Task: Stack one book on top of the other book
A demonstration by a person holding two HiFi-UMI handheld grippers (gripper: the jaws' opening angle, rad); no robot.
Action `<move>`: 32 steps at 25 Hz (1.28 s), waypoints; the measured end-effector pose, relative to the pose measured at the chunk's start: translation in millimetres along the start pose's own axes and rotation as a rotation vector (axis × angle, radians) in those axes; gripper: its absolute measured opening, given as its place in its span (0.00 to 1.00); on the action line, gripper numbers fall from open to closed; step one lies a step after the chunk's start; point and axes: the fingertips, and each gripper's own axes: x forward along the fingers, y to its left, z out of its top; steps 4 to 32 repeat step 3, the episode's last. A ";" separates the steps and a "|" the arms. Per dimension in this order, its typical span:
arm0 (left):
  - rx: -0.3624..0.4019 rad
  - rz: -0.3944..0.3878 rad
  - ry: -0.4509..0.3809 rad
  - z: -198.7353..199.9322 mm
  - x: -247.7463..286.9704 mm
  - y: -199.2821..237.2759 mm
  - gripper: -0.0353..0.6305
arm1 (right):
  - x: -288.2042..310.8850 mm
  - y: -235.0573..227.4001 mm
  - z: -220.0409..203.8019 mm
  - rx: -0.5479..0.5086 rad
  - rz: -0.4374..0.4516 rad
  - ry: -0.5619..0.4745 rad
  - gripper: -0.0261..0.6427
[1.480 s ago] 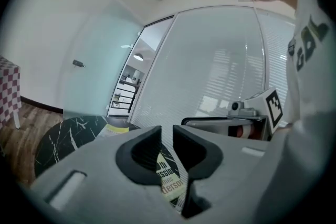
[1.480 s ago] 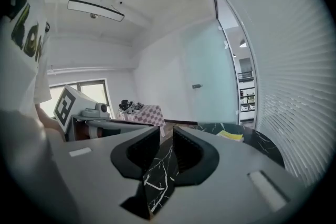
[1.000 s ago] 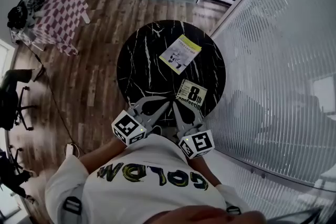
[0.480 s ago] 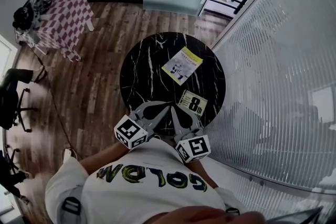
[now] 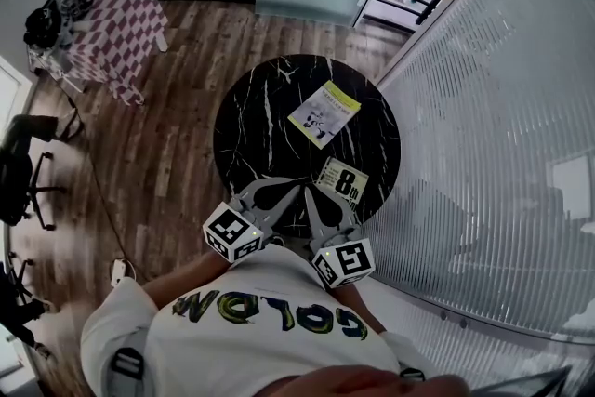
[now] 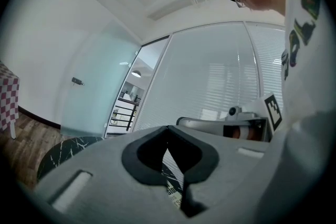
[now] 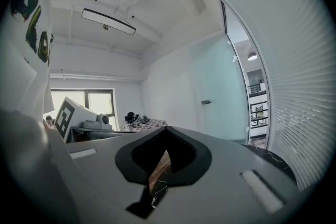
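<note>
In the head view the "8th" book (image 5: 342,180) lies on the worktop (image 5: 265,121) just beside the right gripper (image 5: 312,200), with the yellow-edged book (image 5: 323,113) apart beyond it and nothing between them; opening wide for the near book's edge seems best. The left gripper view shows the left gripper (image 6: 168,131) clenched and empty. The right gripper view shows its gripper clenched too, with a checked table (image 7: 144,124) beyond.

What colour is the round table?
The round table is black with thin white veins like marble, seen best in the head view.
</note>
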 end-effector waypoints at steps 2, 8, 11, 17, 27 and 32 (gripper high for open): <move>0.000 -0.001 0.001 -0.8 -0.3 -0.9 0.05 | -1.5 1.0 0.0 0.003 0.002 -0.002 0.04; 0.000 -0.001 0.002 -1.1 -0.5 -1.2 0.05 | -2.2 1.7 0.2 0.005 0.003 -0.003 0.04; 0.000 -0.001 0.002 -1.1 -0.5 -1.2 0.05 | -2.2 1.7 0.2 0.005 0.003 -0.003 0.04; 0.000 -0.001 0.002 -1.1 -0.5 -1.2 0.05 | -2.2 1.7 0.2 0.005 0.003 -0.003 0.04; 0.000 -0.001 0.002 -1.1 -0.5 -1.2 0.05 | -2.2 1.7 0.2 0.005 0.003 -0.003 0.04; 0.000 -0.001 0.002 -1.1 -0.5 -1.2 0.05 | -2.2 1.7 0.2 0.005 0.003 -0.003 0.04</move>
